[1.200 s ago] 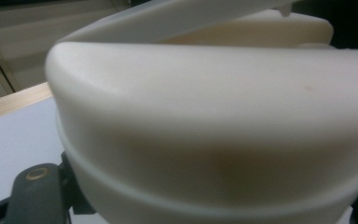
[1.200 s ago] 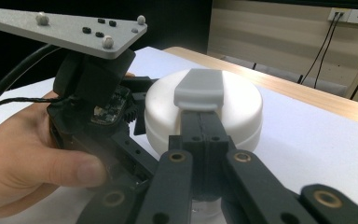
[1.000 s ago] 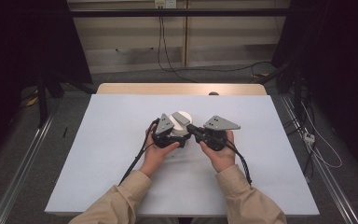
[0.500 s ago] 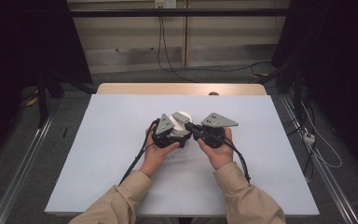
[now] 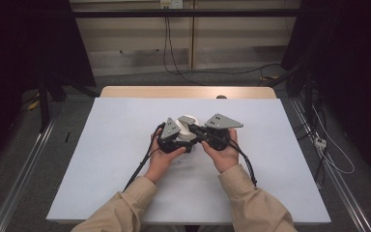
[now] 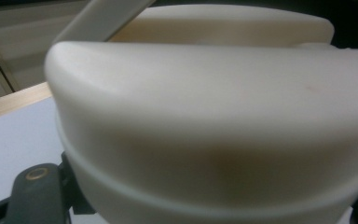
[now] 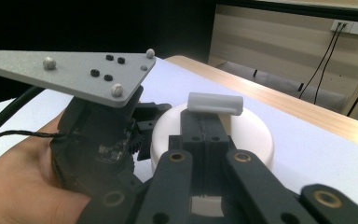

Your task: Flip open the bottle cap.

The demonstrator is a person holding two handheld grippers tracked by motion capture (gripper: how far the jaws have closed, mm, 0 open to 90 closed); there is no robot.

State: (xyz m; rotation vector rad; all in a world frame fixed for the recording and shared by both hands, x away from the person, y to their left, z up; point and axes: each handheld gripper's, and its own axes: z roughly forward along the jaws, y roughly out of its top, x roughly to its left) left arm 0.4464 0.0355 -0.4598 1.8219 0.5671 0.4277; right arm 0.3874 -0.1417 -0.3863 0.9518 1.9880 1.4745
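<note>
Right tool [image 7: 205,135]: jaws pressed together, tips lying on the white tub's [image 7: 256,135] lid below its tab [image 7: 216,103].
Left tool [image 5: 173,137]: clamped on the tub's side, palm up.
Tub: held between both tools, mid-worktop [image 5: 101,159].
Hands: close together, forearms converging.

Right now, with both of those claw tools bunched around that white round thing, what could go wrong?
The right gripper has its jaws shut together and pinches only the small handle on top of the white container; a pull might slip off it. The left gripper holds the container's body very close, so its own camera sees little else, and a weak hold could let the body turn. Both hands sit tight together, so the tools may knock each other.
</note>
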